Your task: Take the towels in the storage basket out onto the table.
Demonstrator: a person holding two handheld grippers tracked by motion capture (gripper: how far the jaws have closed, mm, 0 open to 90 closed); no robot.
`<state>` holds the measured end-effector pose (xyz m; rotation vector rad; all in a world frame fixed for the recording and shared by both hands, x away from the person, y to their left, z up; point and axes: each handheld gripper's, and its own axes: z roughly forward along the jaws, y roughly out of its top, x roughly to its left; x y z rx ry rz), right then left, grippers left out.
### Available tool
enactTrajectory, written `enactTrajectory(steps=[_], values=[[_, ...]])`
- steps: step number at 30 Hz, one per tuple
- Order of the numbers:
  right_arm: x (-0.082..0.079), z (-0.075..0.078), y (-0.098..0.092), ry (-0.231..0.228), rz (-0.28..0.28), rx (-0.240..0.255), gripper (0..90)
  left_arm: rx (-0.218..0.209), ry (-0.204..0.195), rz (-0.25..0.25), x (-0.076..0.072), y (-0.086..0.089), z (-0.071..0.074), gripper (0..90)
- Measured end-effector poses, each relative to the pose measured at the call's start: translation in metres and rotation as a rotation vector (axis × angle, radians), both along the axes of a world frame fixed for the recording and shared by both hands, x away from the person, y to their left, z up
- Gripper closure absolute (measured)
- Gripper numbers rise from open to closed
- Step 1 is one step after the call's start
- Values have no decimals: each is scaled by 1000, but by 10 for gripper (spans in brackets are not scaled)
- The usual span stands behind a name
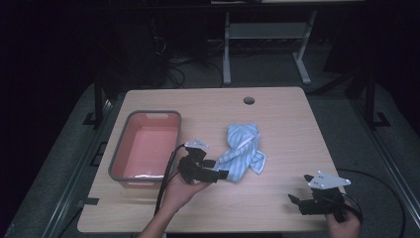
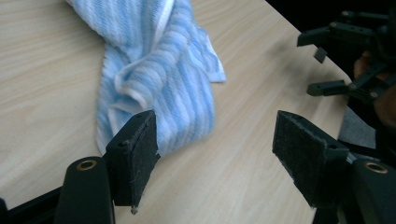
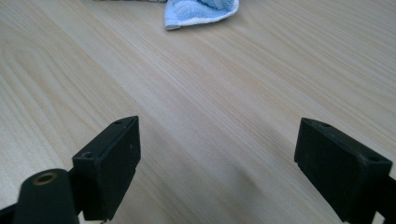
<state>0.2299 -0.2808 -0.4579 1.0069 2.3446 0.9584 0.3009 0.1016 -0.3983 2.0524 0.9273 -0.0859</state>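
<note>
A crumpled blue-and-white striped towel (image 1: 243,151) lies near the middle of the light wooden table (image 1: 287,119), just right of a pink tub (image 1: 146,146) with a grey rim. The left gripper (image 1: 221,174) sits at the towel's near left end with its jaws spread wide; in the left gripper view one pad is right beside the cloth (whether it touches is unclear) and nothing is clamped. The right gripper (image 1: 296,202) rests well apart at the table's near right corner, jaws wide open over bare wood.
</note>
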Motion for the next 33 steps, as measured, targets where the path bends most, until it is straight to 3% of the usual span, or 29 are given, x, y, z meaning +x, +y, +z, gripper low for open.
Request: enactTrajectory(steps=[9, 24, 33], values=[[0, 0, 1, 4, -1, -3, 139, -8, -3, -24, -13, 3, -4, 302], [-1, 0, 2, 6, -5, -5, 139, -34, 5, -17, -36, 18, -19, 300], [-2, -1, 5, 5, -1, -5, 139, -13, -6, -14, -49, 23, -29, 290]])
